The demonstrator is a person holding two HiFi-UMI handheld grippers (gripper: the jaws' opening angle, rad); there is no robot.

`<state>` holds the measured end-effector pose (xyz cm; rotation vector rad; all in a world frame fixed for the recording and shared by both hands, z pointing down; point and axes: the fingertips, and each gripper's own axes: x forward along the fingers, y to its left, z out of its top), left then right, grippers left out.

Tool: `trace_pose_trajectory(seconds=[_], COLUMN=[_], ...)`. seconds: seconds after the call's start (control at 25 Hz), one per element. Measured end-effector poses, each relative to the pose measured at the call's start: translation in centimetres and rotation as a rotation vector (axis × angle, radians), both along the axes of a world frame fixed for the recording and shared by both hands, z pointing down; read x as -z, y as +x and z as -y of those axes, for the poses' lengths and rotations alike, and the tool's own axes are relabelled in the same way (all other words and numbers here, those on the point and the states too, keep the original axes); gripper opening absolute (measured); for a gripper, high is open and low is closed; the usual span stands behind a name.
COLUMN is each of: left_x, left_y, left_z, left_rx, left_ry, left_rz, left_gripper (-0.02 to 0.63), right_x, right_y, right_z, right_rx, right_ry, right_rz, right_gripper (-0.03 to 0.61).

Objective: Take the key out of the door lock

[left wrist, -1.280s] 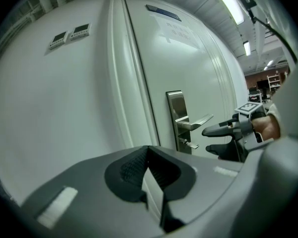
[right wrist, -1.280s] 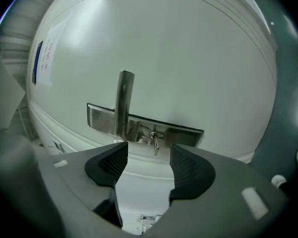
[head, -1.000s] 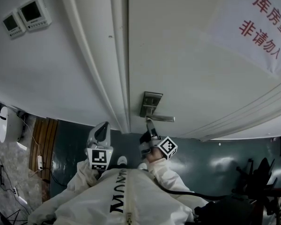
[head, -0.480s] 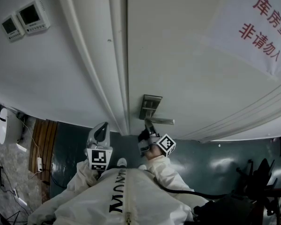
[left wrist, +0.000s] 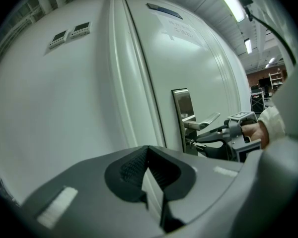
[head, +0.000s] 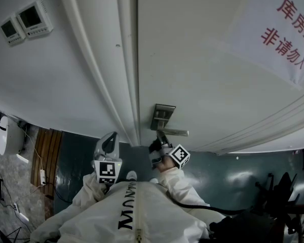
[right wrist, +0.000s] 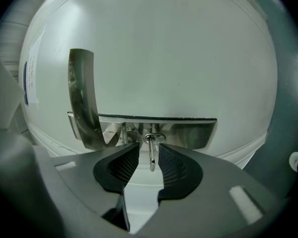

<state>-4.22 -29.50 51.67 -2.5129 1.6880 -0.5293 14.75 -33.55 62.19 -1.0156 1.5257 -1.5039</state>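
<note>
A small metal key (right wrist: pixel 151 155) sticks out of the lock in the steel lock plate (right wrist: pixel 188 133), just under the lever handle (right wrist: pixel 82 98). My right gripper (right wrist: pixel 148 148) has its jaws on either side of the key and is closing on it; a thin gap still shows on each side. In the head view the right gripper (head: pixel 160 137) points up at the lock plate (head: pixel 162 114) on the white door (head: pixel 207 85). My left gripper (head: pixel 110 142) hangs to the left of the door frame, jaws together and holding nothing.
A paper notice (head: pixel 289 32) with red characters is stuck to the door at upper right. Two wall control panels (head: pixel 23 20) sit at upper left. The door frame moulding (head: pixel 126 75) runs between wall and door. Dark floor lies below.
The right gripper has edged slightly closer to the lock plate. The left gripper has stayed where it was.
</note>
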Motion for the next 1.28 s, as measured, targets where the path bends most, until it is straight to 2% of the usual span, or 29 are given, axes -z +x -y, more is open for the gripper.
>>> trace_pose_trajectory(seconds=[0.44, 0.68, 1.28], left_x=[-0.08, -0.09, -0.34], left_y=[0.08, 0.01, 0.22], left_z=[0.23, 0.27, -0.25], left_rx=[0.002, 0.006, -0.002], left_ry=[0.000, -0.001, -0.010], left_rz=[0.004, 0.000, -0.003], left_gripper=[0.000, 0.000, 0.000], right_x=[-0.36, -0.53, -0.39], right_y=[-0.14, -0.03, -0.05], right_z=[0.27, 0.14, 0.06], right_rx=[0.008, 0.009, 0.006], right_ry=[-0.012, -0.017, -0.018], right_rz=[-0.016, -0.040, -0.021], right_gripper=[0.031, 0.026, 0.023])
